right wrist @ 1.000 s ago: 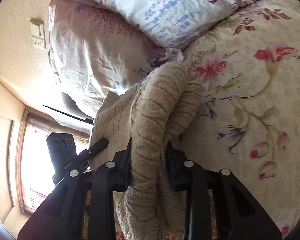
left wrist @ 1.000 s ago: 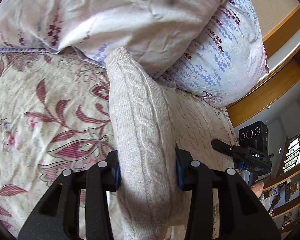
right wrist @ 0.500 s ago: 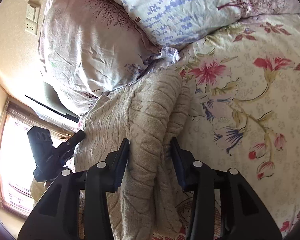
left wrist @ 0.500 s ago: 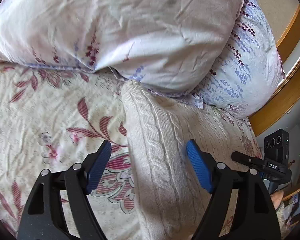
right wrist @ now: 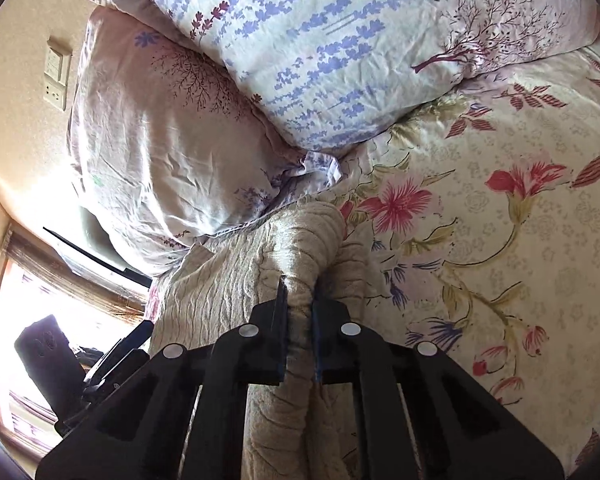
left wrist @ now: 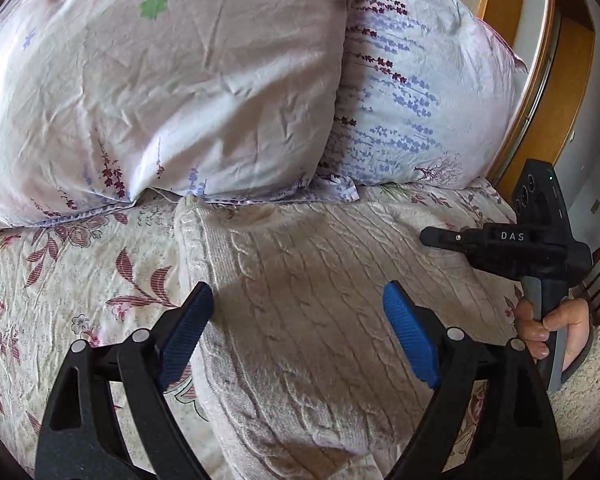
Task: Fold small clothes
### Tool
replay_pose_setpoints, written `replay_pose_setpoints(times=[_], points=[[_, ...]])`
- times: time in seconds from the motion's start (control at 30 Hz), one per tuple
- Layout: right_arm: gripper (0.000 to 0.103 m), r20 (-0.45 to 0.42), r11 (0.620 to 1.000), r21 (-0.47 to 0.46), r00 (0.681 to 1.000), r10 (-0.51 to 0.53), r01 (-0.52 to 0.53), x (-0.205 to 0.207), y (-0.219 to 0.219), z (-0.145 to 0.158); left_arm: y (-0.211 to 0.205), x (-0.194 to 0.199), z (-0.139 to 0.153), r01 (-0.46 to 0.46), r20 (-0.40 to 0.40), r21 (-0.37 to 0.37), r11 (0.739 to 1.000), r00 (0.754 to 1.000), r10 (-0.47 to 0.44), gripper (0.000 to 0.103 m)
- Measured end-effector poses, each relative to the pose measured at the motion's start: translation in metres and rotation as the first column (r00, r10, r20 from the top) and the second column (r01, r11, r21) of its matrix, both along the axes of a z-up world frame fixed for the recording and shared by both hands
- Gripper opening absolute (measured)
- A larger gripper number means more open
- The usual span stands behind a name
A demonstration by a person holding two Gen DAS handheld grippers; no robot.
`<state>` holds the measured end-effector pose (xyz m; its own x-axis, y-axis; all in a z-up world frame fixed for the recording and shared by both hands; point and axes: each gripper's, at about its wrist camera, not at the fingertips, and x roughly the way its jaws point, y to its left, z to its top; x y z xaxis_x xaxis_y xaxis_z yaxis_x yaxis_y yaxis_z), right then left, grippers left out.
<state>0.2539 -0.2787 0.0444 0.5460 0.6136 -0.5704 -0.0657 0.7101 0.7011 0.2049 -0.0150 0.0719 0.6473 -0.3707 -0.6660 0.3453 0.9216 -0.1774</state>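
Sweater (left wrist: pixel 300 320) flat on bedspread (left wrist: pixel 60 280) below pillows (left wrist: pixel 160 80). Left gripper (left wrist: pixel 298 332) just let go, jaws spread above it. Right gripper (right wrist: pixel 300 320) clamped onto folded edge. Next fold likely.

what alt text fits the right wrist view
The right gripper is shut on a bunched fold of a cream knit sweater lying on a floral bedsheet. Two pillows sit behind it.
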Motion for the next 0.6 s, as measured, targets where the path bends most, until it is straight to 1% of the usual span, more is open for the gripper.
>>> replay_pose_setpoints(times=[0.1,0.2,0.3,0.37,0.43,0.5,0.53,0.6], points=[[0.009,0.004,0.999,-0.039,1.0,-0.017,0.017,-0.002,-0.003,0.001,-0.003,-0.001,-0.002,0.017,0.01,0.027,1.0,1.0,-0.017,0.086],[0.009,-0.017,0.997,-0.071,0.999,-0.035,0.034,0.003,0.0,-0.007,-0.006,0.001,-0.007,0.022,0.007,0.057,0.998,1.0,-0.023,0.086],[0.009,-0.057,0.997,-0.069,0.998,-0.041,0.038,0.007,0.0,-0.021,-0.01,0.006,-0.016,0.011,0.004,0.098,0.995,1.0,-0.012,0.086],[0.01,-0.059,0.998,-0.058,0.998,-0.031,0.027,0.004,-0.003,-0.018,-0.015,0.005,-0.019,0.003,0.017,0.141,0.99,1.0,-0.006,0.086],[0.016,-0.055,0.999,-0.035,0.998,-0.024,0.023,-0.002,-0.008,-0.012,-0.014,-0.001,-0.016,0.001,0.029,0.148,0.989,1.0,-0.005,0.086],[0.031,-0.046,0.999,0.002,0.998,-0.035,0.035,-0.013,-0.019,-0.005,-0.006,-0.012,-0.009,0.008,0.035,0.112,0.994,0.999,-0.012,0.086],[0.034,-0.034,0.999,0.013,0.999,-0.036,0.036,-0.021,-0.024,-0.001,-0.001,-0.019,-0.006,0.014,0.042,0.093,0.996,0.999,-0.018,0.087],[0.035,-0.014,0.999,0.026,1.0,-0.028,0.028,-0.036,-0.031,0.004,0.008,-0.038,-0.002,0.012,0.071,0.095,0.995,0.997,-0.018,0.087]])
